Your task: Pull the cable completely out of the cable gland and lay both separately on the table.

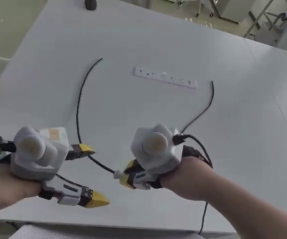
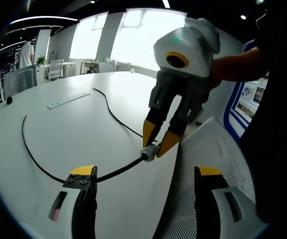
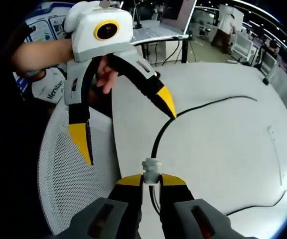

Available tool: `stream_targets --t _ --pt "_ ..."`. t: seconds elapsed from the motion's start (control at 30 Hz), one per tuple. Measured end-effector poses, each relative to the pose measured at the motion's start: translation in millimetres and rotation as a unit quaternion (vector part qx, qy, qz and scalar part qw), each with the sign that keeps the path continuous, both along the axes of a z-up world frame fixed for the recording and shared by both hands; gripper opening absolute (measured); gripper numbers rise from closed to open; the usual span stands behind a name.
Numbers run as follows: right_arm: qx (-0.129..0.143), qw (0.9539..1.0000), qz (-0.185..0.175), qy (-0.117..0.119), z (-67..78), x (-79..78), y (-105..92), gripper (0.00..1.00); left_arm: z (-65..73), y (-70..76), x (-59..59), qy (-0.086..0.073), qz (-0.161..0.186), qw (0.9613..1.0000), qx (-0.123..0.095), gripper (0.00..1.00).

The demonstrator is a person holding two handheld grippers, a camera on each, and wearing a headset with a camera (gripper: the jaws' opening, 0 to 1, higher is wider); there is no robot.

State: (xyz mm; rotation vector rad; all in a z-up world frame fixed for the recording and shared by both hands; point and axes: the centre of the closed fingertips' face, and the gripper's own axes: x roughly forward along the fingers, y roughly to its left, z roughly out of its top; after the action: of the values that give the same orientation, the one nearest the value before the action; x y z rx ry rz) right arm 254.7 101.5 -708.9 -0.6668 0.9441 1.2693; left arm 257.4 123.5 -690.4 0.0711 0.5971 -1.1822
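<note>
Head view steeply down over table (image 1: pixel 133 40); gripper views low, face to face across cable gland (image 2: pixel 150 151)

Head view. Near left, my left gripper (image 1: pixel 92 174) is held over the white table (image 1: pixel 233 149) with its jaws spread wide, the far yellow tip just beside the black cable (image 1: pixel 77 114). Near centre, my right gripper (image 1: pixel 126 178) has its jaws closed on the white cable gland (image 1: pixel 118 174). From the gland the cable runs left, then curves away to a free far end. A white strip (image 1: pixel 166 78) lies far centre. A second black lead (image 1: pixel 203 112) reaches the right gripper's body.
</note>
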Motion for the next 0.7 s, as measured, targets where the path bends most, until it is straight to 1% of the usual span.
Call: stream_targets --t 0.03,0.07,0.13,0.23,0.3,0.33,0.43,0.47,0.5,0.57,0.6,0.63,0.7 --pt "0.0 1.0 0.002 -0.002 1.4 -1.0 -0.7 0.06 0.8 -1.9 0.3 0.001 -0.003 1.0 -0.002 0.78" --pt "0.0 0.9999 0.008 -0.007 3.2 -2.0 -2.2 0.06 2.0 -4.8 0.6 0.005 -0.007 0.9999 -0.006 0.76" --pt "-0.001 0.9997 0.019 -0.014 6.2 -4.6 -4.5 0.06 3.9 -8.7 3.1 0.01 -0.008 0.9998 -0.017 0.72" --pt "0.002 0.9994 0.03 -0.019 9.7 -6.9 -6.3 0.06 6.4 -12.8 6.1 0.009 -0.009 0.9995 -0.027 0.69" --pt "0.002 0.9984 0.046 -0.033 12.4 -7.5 -8.2 0.06 9.0 -16.1 6.6 0.009 -0.013 0.9993 -0.035 0.66" --pt "-0.001 0.9979 0.051 -0.04 14.0 -7.4 -9.8 0.06 11.1 -19.4 7.0 0.009 -0.017 0.9989 -0.042 0.66" --pt "0.01 0.997 0.059 -0.049 20.3 -8.5 -9.2 0.06 10.5 -23.0 7.1 0.01 -0.024 0.9987 -0.043 0.64" --pt "0.013 0.9962 0.066 -0.055 22.6 -8.9 -8.2 0.06 10.8 -24.2 6.5 0.011 -0.027 0.9986 -0.045 0.62" --pt "0.018 0.9951 0.071 -0.067 26.0 -8.1 -6.8 0.06 11.7 -26.3 5.7 0.013 -0.03 0.9982 -0.05 0.6" --pt "0.022 0.9951 0.073 -0.064 28.9 -10.7 -6.2 0.06 15.1 -30.1 4.4 0.014 -0.035 0.9974 -0.062 0.57" --pt "0.024 0.9945 0.075 -0.068 29.9 -10.5 -5.4 0.06 15.8 -31.0 4.2 0.014 -0.036 0.9972 -0.065 0.55" --pt "0.021 0.9943 0.081 -0.067 29.5 -12.1 -5.7 0.06 16.6 -31.8 4.1 0.014 -0.038 0.997 -0.066 0.54" --pt "0.018 0.9931 0.088 -0.075 29.9 -12.6 -6.0 0.06 18.1 -33.1 4.3 0.013 -0.04 0.9966 -0.071 0.5"
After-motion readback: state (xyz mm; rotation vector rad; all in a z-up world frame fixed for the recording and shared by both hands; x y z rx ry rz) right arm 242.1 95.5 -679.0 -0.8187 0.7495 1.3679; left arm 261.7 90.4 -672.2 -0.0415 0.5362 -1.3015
